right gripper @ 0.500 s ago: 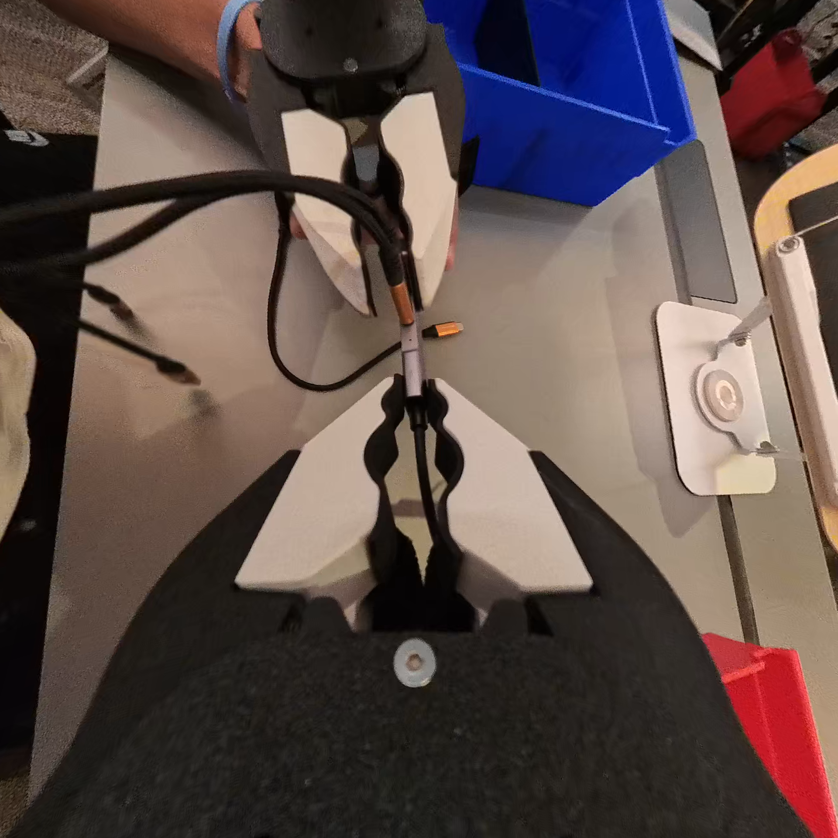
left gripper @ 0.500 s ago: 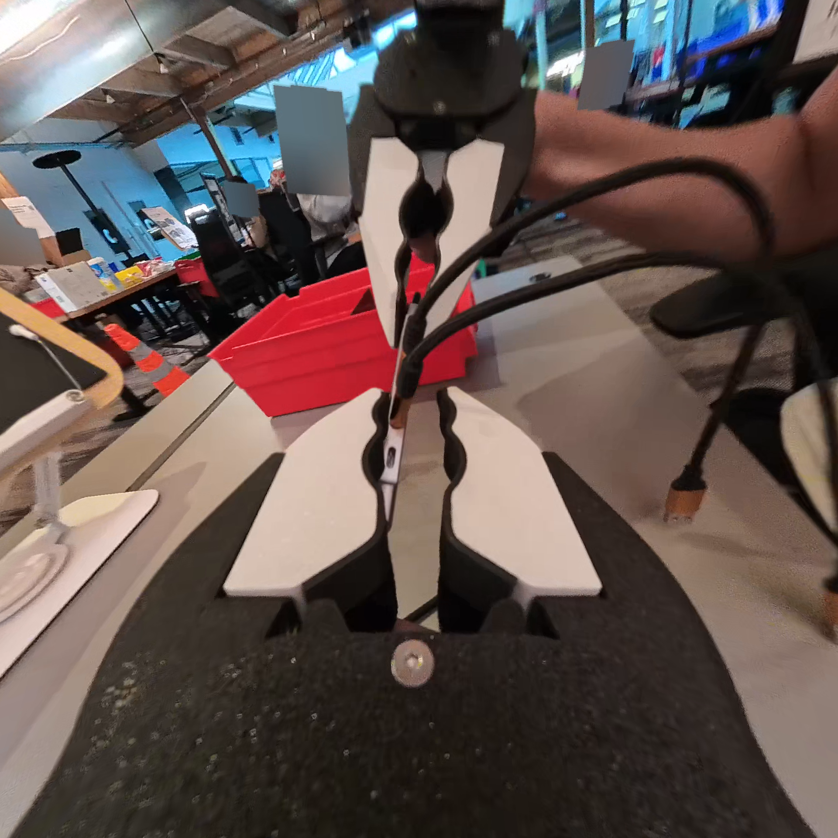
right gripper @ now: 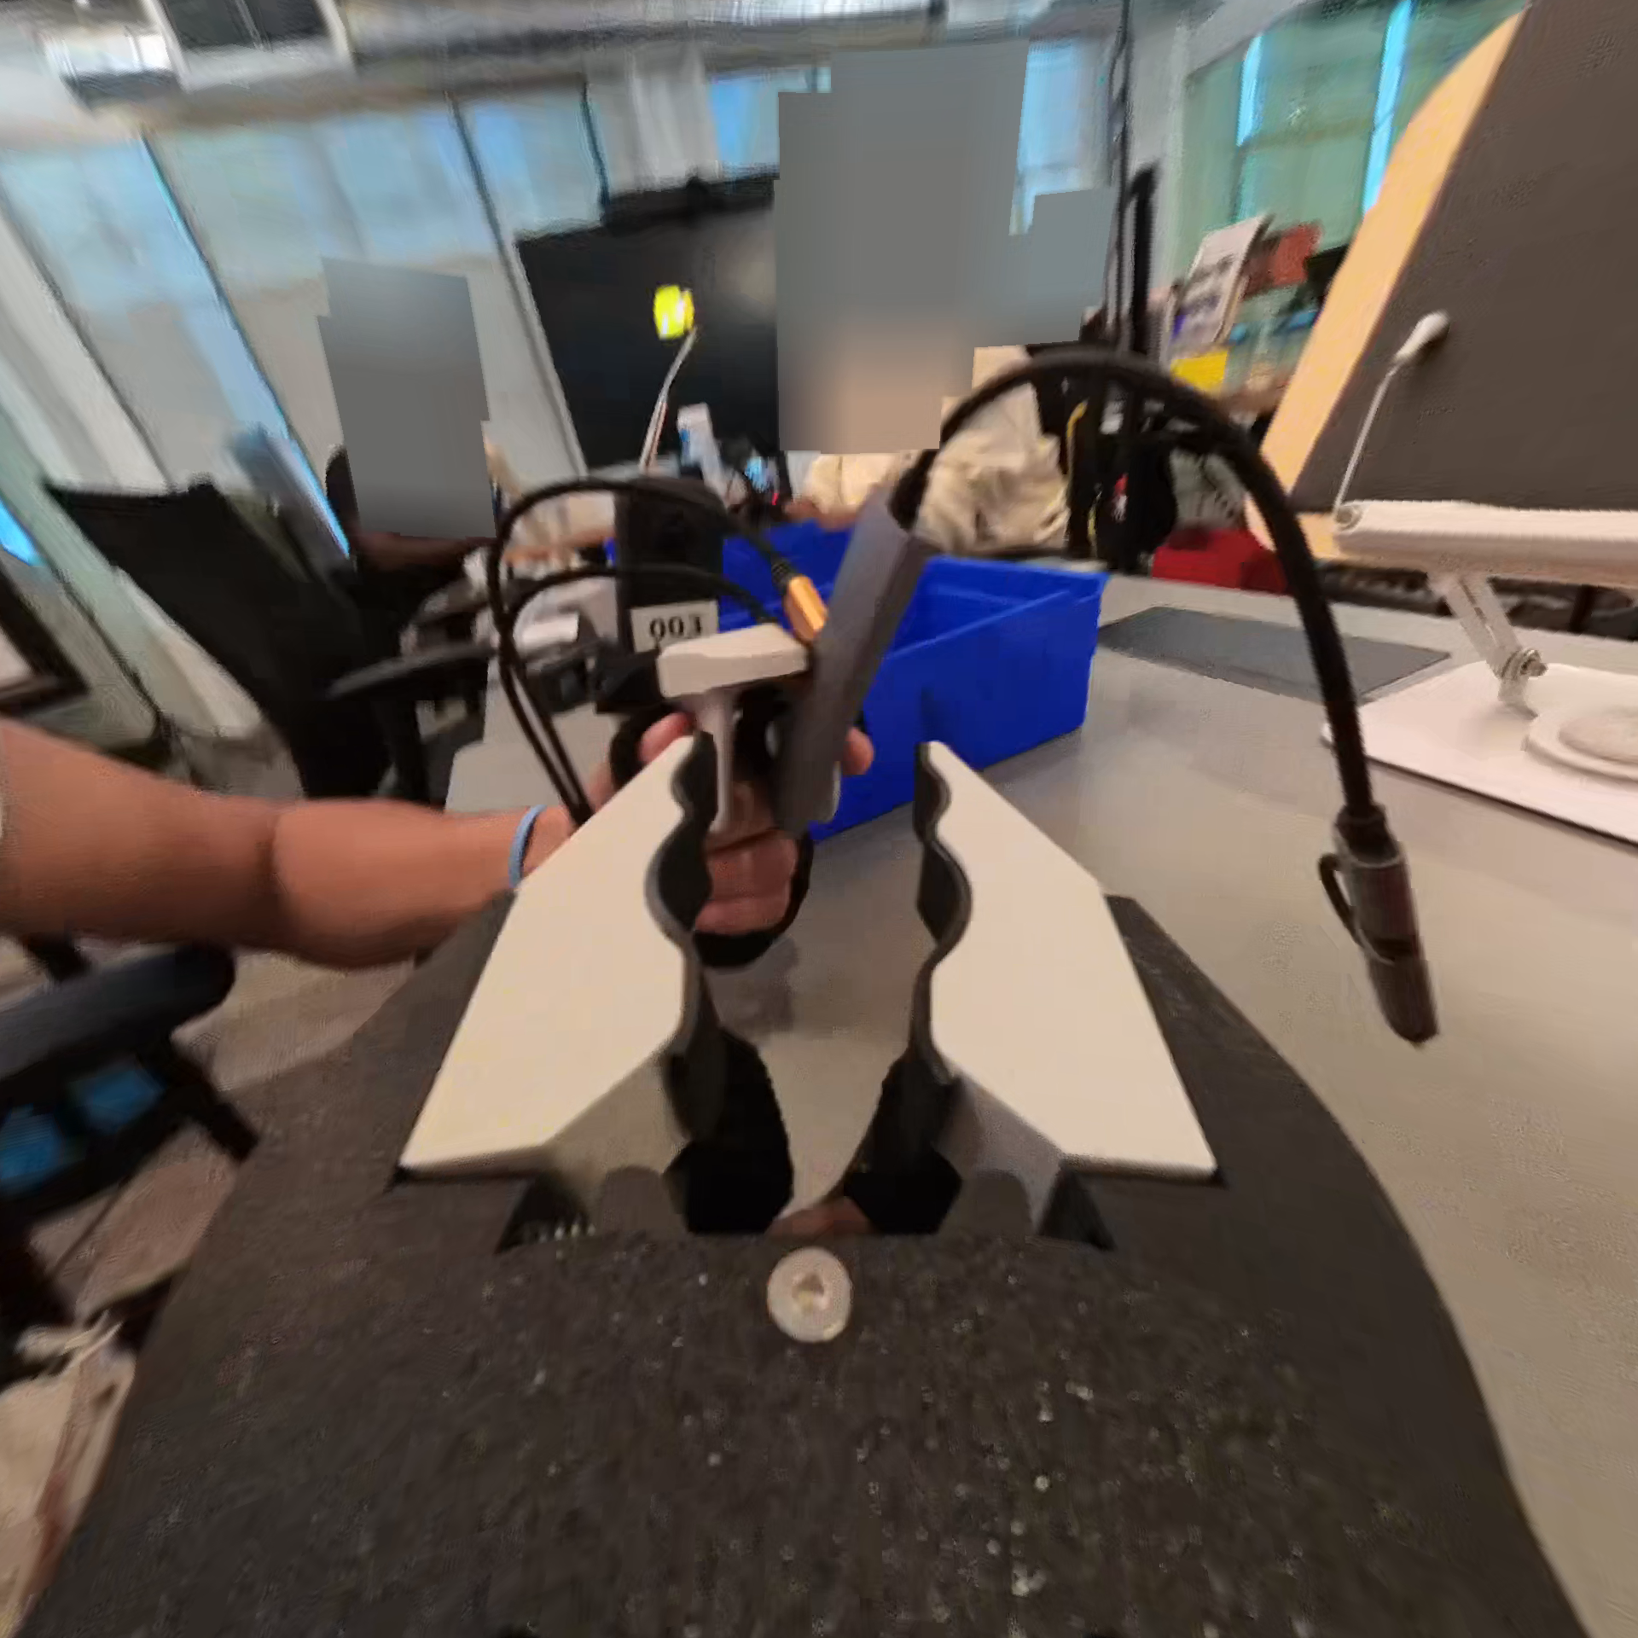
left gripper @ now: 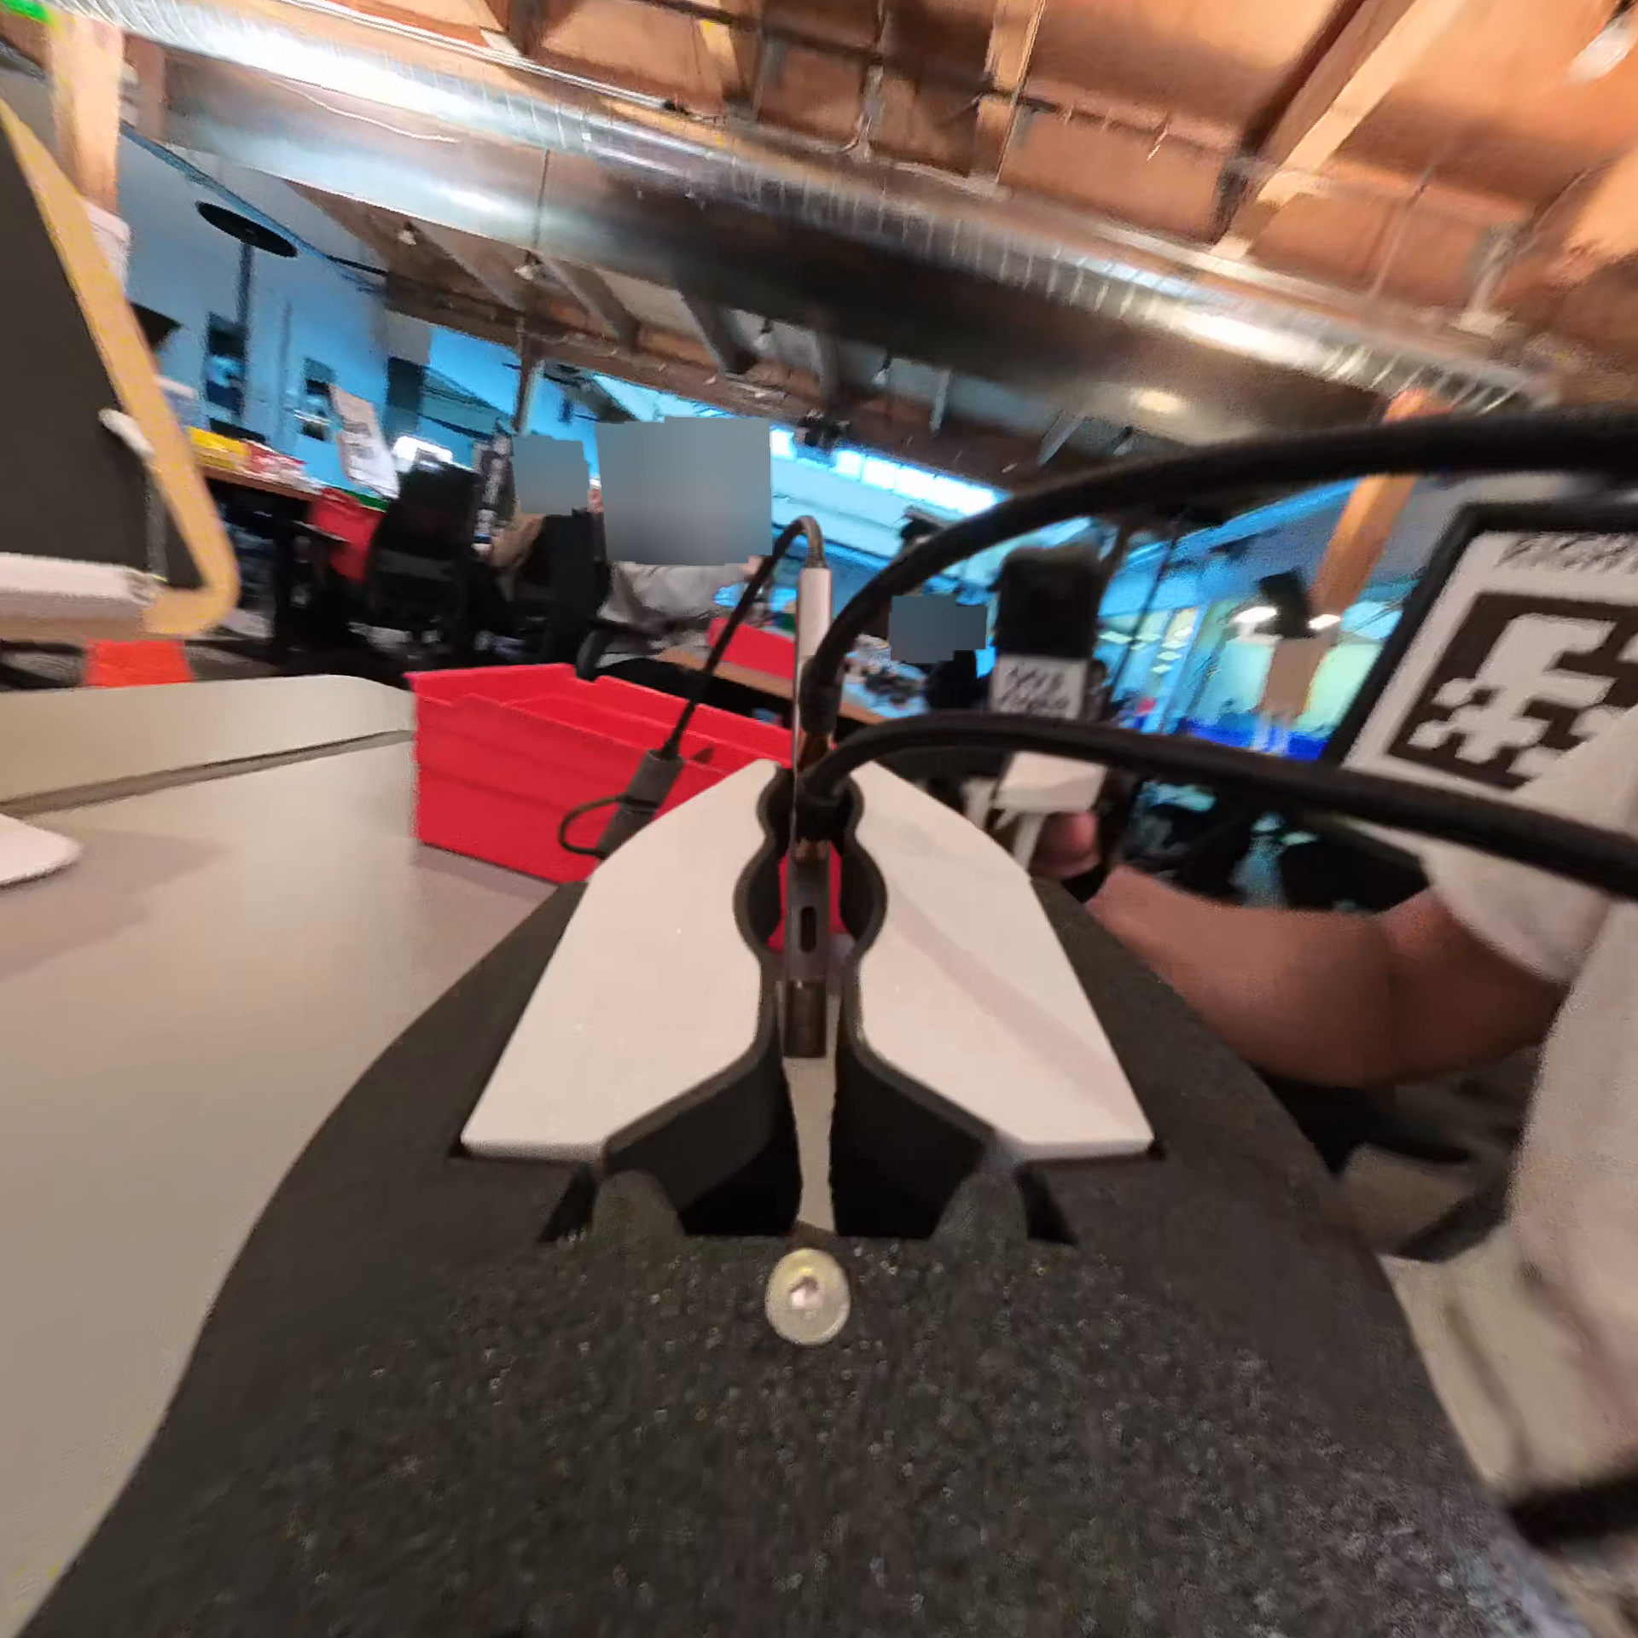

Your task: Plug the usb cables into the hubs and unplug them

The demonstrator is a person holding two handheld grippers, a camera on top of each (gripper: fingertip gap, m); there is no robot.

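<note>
- Grey worktop (left gripper: pixel 222 931) carries everything; the middle is left bare, prob. as working room for both tools
- Blue bin (right gripper: pixel 975 656) sits at the far side in the right wrist view and red bin (left gripper: pixel 532 762) at the far side in the left wrist view. Both are pushed well back from the jaws, likely to keep them off the cables
- White stand (right gripper: pixel 1498 674) w/ a tilted board sits at one edge of the worktop, apart from both grippers
- Right gripper (right gripper: pixel 807 762): jaws wide apart w/ nothing between them, facing the other tool from near by
- Left gripper (left gripper: pixel 811 780): jaws clamped on a thin grey hub (left gripper: pixel 807 931). The hub is pinched across its flat faces, so it shows edge-on, and it's lifted clear of the worktop; that grip seems meant to leave its side ports reachable
- Person's hand (right gripper: pixel 744 851) wraps the left tool's handle just behind the hub
- Two black cables (left gripper: pixel 1241 771) are plugged into the hub's side & sweep off to one side; one has an orange-collared plug (right gripper: pixel 807 607) seated at the hub
- Hub's own thick lead (right gripper: pixel 1241 461) arcs up and over, then droops, as nothing grips it
- Its dark plug end (right gripper: pixel 1383 939) hangs free above the worktop, beside the right gripper but not touching it
</note>
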